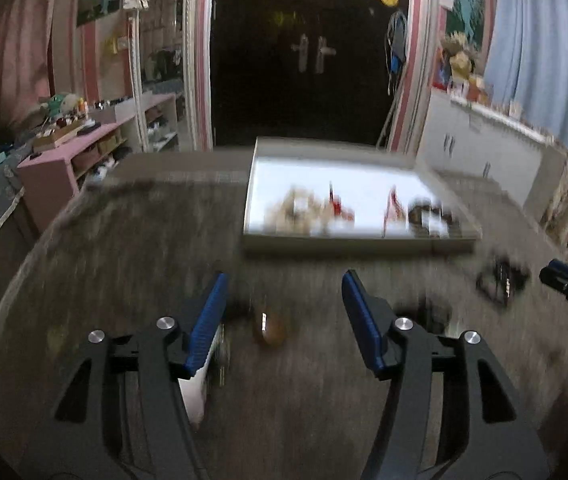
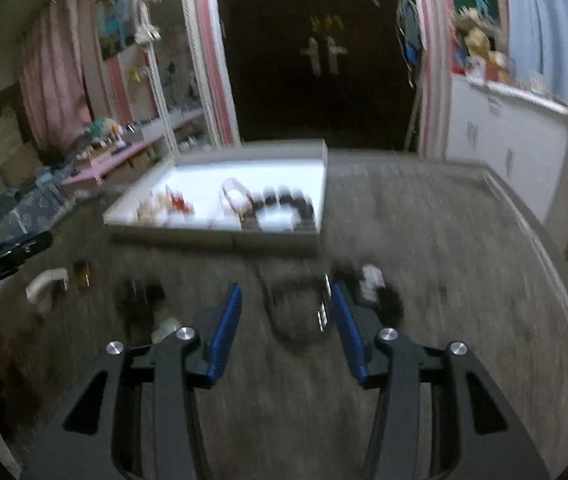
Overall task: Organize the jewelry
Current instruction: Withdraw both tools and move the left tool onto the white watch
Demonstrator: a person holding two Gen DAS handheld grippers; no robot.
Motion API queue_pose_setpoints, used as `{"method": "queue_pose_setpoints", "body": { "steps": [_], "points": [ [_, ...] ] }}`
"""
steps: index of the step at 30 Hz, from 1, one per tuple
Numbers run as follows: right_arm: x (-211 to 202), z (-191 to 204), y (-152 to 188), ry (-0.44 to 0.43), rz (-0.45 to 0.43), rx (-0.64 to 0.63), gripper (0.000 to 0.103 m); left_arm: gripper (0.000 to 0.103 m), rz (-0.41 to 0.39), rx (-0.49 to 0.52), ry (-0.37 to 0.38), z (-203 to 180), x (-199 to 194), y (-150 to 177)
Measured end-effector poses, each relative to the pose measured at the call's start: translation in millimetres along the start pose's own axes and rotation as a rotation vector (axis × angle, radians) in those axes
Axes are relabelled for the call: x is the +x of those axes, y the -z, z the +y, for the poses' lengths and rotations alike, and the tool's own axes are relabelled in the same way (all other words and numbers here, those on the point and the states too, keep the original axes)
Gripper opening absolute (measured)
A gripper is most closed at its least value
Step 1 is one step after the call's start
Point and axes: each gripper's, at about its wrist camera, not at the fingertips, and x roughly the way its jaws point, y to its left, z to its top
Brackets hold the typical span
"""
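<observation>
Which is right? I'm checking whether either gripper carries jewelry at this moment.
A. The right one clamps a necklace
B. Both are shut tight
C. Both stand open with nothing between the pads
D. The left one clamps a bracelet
C: the left gripper and right gripper both show parted blue pads, with only the table and loose pieces lying beyond.

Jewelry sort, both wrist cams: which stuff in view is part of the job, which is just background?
Job:
- white tray holding blurred jewelry
- dark bracelet loose on the table
- brown bead piece
- white piece
- left gripper, right gripper, jaws open, empty

Background:
- pink shelf
- dark door
- white cabinet
- blue curtain
</observation>
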Motion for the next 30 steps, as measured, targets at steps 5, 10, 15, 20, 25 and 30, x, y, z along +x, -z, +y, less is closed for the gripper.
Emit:
{"method": "queue_pose_setpoints", "body": {
  "steps": [5,10,15,20,25,30],
  "points": [
    [-2,-3,34,0.003,0.070,0.011,0.048,0.059,0.086,-0.051,0.009,7,-5,49],
    [-3,-4,33,0.000,0.056,0.015,0.048,0.059,0.124,-0.044,0.013,3,1,64],
    [-3,-2,29,0.019,0.040,0.011,0.048,0.059,0.095,-0.034,0.017,1,-6,56],
    [1,-14,21,0.069,0.035,0.019,0.048,0.059,0.062,-0.061,-0.026,20,-9,42],
    [6,-37,7,0.117,0.023,0.062,0.048,0.059,0.060,-0.080,-0.089,45,-3,36],
    [21,-55,3,0.132,0.047,0.106,0.048,0.059,0.081,-0.086,-0.107,56,9,35]
  ]
}}
